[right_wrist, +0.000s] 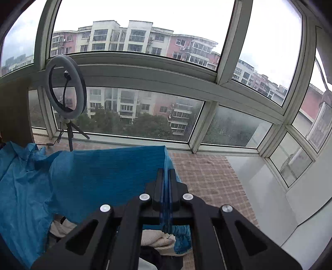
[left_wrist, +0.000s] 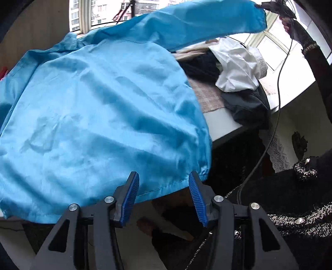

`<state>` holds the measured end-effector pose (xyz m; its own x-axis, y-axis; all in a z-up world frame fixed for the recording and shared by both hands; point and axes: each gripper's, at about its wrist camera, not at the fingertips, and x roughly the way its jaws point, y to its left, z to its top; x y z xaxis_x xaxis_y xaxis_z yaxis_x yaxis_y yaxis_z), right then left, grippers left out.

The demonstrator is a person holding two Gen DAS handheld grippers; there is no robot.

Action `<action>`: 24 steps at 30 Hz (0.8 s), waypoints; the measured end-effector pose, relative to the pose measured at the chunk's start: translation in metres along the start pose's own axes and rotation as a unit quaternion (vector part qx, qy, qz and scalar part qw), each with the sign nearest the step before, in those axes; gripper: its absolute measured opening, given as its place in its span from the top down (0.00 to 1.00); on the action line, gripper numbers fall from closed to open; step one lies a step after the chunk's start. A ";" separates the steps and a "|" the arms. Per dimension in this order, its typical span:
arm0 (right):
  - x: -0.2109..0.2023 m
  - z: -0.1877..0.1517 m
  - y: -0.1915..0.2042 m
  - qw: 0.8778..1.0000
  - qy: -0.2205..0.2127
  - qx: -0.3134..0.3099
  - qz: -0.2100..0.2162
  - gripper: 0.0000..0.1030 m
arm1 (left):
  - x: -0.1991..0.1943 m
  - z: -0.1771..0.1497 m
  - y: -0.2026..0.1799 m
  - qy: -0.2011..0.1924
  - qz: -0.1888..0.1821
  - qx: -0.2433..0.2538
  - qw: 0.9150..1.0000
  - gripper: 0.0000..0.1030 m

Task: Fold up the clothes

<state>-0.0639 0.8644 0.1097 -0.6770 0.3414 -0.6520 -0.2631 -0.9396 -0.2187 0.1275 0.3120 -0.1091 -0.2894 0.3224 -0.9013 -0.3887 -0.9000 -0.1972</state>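
A bright blue jacket (left_wrist: 99, 116) lies spread over the table and fills most of the left wrist view. Its hem hangs over the near edge. My left gripper (left_wrist: 164, 178) stands open just below that hem, blue pads (left_wrist: 130, 197) apart, nothing between them. One blue sleeve (left_wrist: 207, 22) is stretched up and to the right, where my right gripper (left_wrist: 269, 6) holds its cuff. In the right wrist view the right gripper (right_wrist: 165, 172) is shut on the blue sleeve (right_wrist: 108, 176), which drapes leftward from its jaws.
A pile of clothes, white (left_wrist: 238, 66), black (left_wrist: 201, 66) and dark grey (left_wrist: 249, 108), lies at the table's right end. A checked cloth (right_wrist: 209, 178) covers the table. A ring light on a tripod (right_wrist: 66, 91) stands by the window. A cable (left_wrist: 278, 108) hangs down. A person's dark sleeve (left_wrist: 319, 68) is at right.
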 end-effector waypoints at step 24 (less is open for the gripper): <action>-0.057 -0.394 0.351 0.926 0.246 0.130 0.256 0.42 | -0.003 -0.040 0.318 0.050 0.066 -0.063 0.995 0.51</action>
<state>0.1533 0.5062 -0.2162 -0.3807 -0.2604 -0.8873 -0.1943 -0.9156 0.3521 0.0398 0.0134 -0.1846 -0.2402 0.1745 -0.9549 -0.2385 -0.9642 -0.1162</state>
